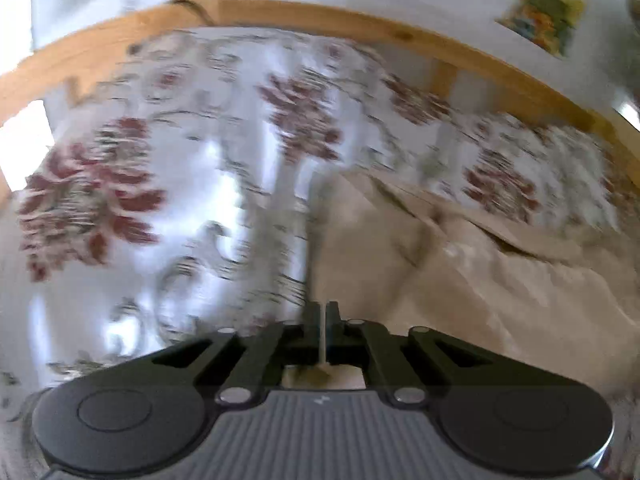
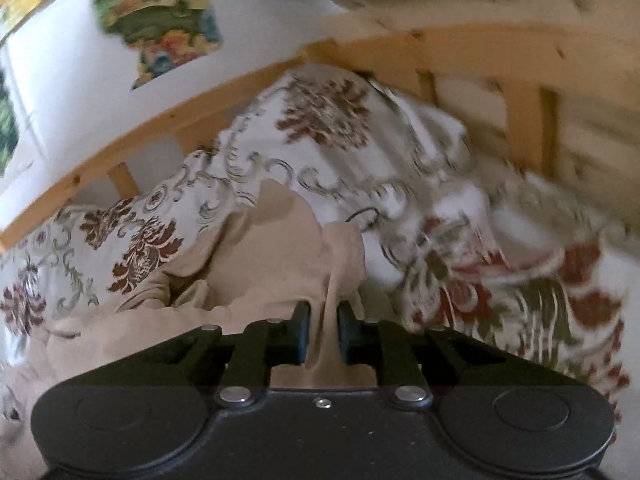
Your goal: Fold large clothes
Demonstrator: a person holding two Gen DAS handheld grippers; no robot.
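Bedroom: wooden bed frame [image 1: 304, 16], floral bedspread [image 1: 180, 184]

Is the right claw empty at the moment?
No, the right claw has a bunched fold of the beige garment pinched between its two black fingers.

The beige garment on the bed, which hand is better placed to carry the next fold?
Probably the right. The right tool is shut on a thick bunch of the beige garment, while the left tool pinches only a thin edge.
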